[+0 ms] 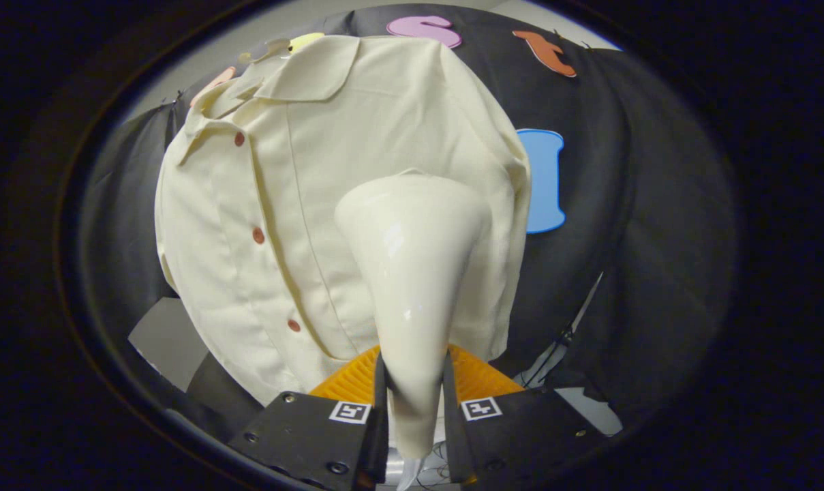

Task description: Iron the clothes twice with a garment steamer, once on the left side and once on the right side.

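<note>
The garment steamer [412, 273] is sitting upright between the two fingers, its narrow handle end pinched low down and its broad head flaring upward and away from them. The gripper [415, 395] is clamping narrowly on that handle, both fingers [452, 382] pressing against its sides, which is keeping the head steady and pointing forward at the cloth rather than wobbling. The head is lying over the shirt's [302, 204] front panel on the side away from the buttons [258, 235], and whether its face is actually touching the fabric or hovering just off it cannot be told, because the steamer's own back is hiding the contact.

The shirt is hanging upright just beyond the fingers, collar at the top, placket running down its middle, presumably so the fabric is falling straight and the steamer can be drawn along it. Its lower hem is ending just above the fingers. The head is sitting roughly midway up the panel, so this is probably one pass in progress on one side of the placket, while the buttoned side is lying uncovered.

Behind the shirt the booth's black cloth wall [623, 239] is draping down, and a thin pale rod or cord [575, 320] is slanting in front of it beside the shirt's hem
</note>
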### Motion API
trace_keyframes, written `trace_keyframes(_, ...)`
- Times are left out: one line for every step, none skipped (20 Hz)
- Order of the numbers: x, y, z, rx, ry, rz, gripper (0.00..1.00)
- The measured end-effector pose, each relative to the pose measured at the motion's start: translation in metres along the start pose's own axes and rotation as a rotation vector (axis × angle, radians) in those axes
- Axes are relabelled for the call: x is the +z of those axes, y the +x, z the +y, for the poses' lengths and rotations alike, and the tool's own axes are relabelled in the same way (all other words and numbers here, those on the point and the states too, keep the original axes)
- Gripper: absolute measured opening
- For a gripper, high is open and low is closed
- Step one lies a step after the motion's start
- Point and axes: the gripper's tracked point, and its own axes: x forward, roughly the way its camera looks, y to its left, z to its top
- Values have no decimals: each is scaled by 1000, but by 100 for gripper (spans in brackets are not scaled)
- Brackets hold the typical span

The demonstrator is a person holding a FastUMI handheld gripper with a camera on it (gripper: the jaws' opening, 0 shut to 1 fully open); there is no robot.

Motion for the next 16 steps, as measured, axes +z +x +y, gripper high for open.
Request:
trace_keyframes(-10, 1, 0, -6, 6, 11, 34)
trace_keyframes(-18, 4, -2, -10, 11, 17, 34)
trace_keyframes(-25, 5, -3, -9, 15, 25, 34)
trace_keyframes(-32, 5, -2, -7, 24, 33, 34)
trace_keyframes(-41, 8, 0, -4, 33, 41, 34)
trace_keyframes(-48, 10, 2, 3, 34, 50, 34)
trace_keyframes(-58, 12, 4, 11, 32, 59, 34)
trace_keyframes(-68, 14, 5, 13, 30, 73, 34)
trace_keyframes(-78, 16, 7, 12, 26, 85, 34)
trace_keyframes(-87, 17, 7, 9, 22, 96, 34)
trace_keyframes(-98, 19, 8, 7, 20, 107, 34)
trace_keyframes(-107, 22, 11, 5, 27, 116, 34)
trace_keyframes(-116, 24, 12, 5, 37, 127, 34)
trace_keyframes(-124, 25, 12, 1, 49, 137, 34)
trace_keyframes(-132, 26, 13, 1, 60, 145, 34)
trace_keyframes(-141, 27, 13, 0, 69, 151, 34)
